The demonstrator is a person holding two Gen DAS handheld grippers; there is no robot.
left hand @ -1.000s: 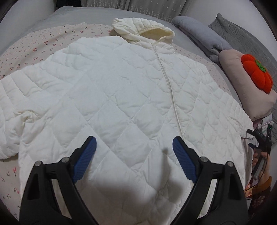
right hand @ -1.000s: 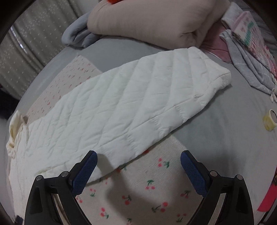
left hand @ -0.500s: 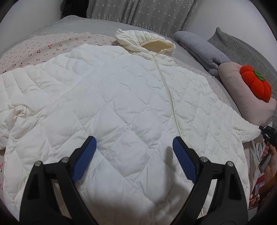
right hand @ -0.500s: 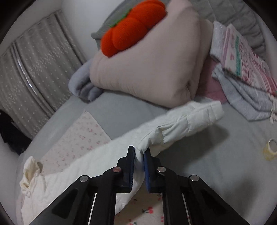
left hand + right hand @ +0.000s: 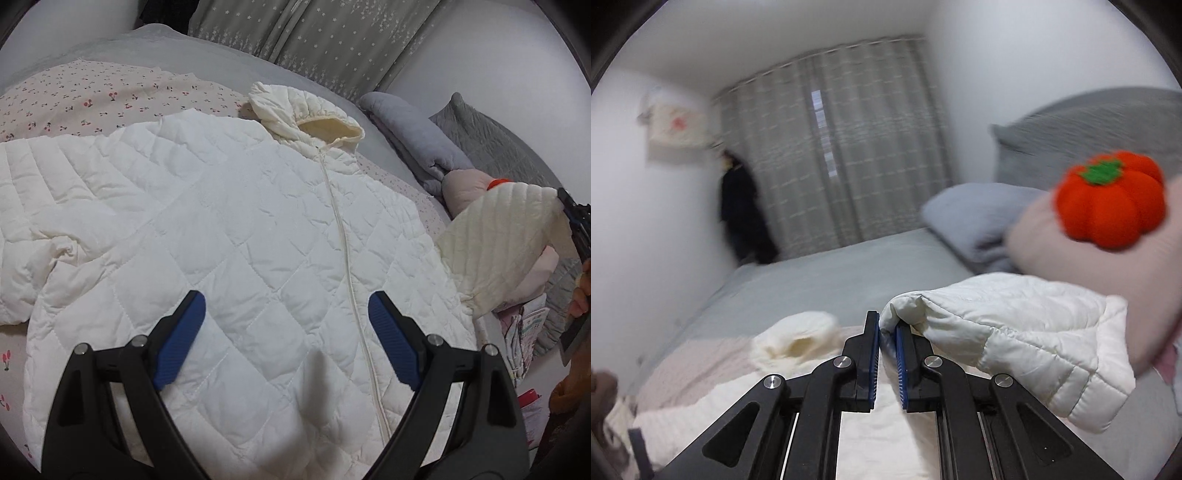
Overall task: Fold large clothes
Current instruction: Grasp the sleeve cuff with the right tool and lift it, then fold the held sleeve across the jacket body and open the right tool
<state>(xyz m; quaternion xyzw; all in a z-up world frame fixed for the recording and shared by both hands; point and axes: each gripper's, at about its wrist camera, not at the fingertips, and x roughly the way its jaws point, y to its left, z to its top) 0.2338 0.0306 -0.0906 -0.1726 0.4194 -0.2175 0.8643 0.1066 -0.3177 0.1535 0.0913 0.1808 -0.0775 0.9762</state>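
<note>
A white quilted hooded jacket [image 5: 258, 236] lies front up on the bed, zipper closed, hood [image 5: 306, 118] at the far end. My left gripper [image 5: 286, 332] is open and empty, hovering above the jacket's lower front. My right gripper [image 5: 887, 332] is shut on the jacket's right sleeve [image 5: 1015, 328] and holds it lifted off the bed. In the left wrist view the raised sleeve [image 5: 498, 243] hangs at the right, with the right gripper [image 5: 576, 221] at the frame edge. The left sleeve [image 5: 44, 192] lies spread out to the left.
A cherry-print sheet [image 5: 92, 96] covers the grey bed. A pink pillow with an orange pumpkin plush [image 5: 1108, 206], a grey folded blanket [image 5: 410, 136] and a grey cushion lie at the right. Folded clothes [image 5: 524, 332] sit by the bed's right edge. Curtains [image 5: 842, 155] hang behind.
My right gripper closed on the right sleeve and lifted it up off the bed. My left gripper stayed open and drew back slightly over the jacket.
</note>
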